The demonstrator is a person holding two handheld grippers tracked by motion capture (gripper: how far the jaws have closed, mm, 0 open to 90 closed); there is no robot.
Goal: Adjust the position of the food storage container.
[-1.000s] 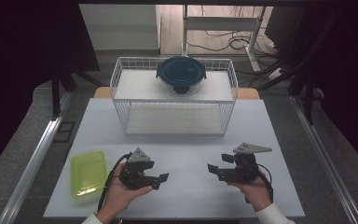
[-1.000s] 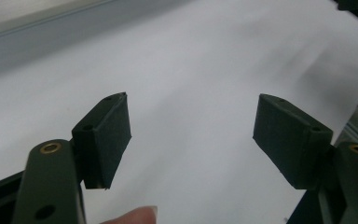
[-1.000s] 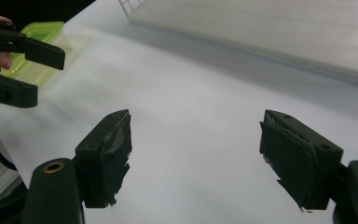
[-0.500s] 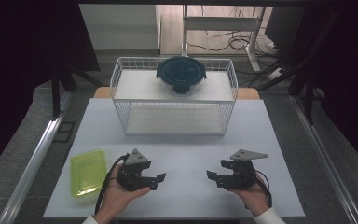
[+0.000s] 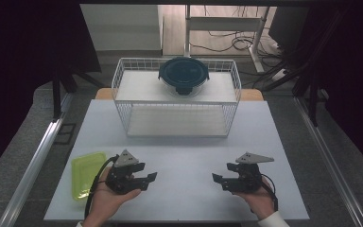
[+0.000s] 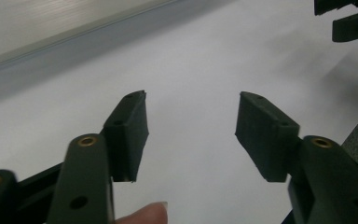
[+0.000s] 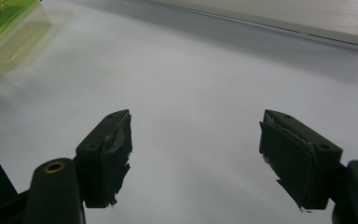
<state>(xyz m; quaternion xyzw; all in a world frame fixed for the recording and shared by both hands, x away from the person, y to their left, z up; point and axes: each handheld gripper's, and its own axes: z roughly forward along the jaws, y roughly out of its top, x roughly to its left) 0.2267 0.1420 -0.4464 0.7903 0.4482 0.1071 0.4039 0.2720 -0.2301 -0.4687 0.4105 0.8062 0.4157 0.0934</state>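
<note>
My left gripper (image 5: 150,178) is held low over the white table (image 5: 184,142) at the front left, pointing right. Its jaws have just been closing but still stand apart, with nothing between them; the left gripper view (image 6: 191,126) shows bare table in the gap. My right gripper (image 5: 217,178) is at the front right and points left toward the other one. In the right gripper view (image 7: 196,149) its jaws are open and empty. A yellow-green plastic container (image 5: 87,172) lies just left of my left hand.
A white wire rack (image 5: 177,101) stands at the back middle of the table. A round glass bowl with a dark lid (image 5: 184,75) sits on top of it. The container (image 7: 9,28) appears far off in the right gripper view. Table edges lie close behind both hands.
My left gripper has shifted a little to the left, toward the yellow-green container. The right gripper has stayed almost where it was.
</note>
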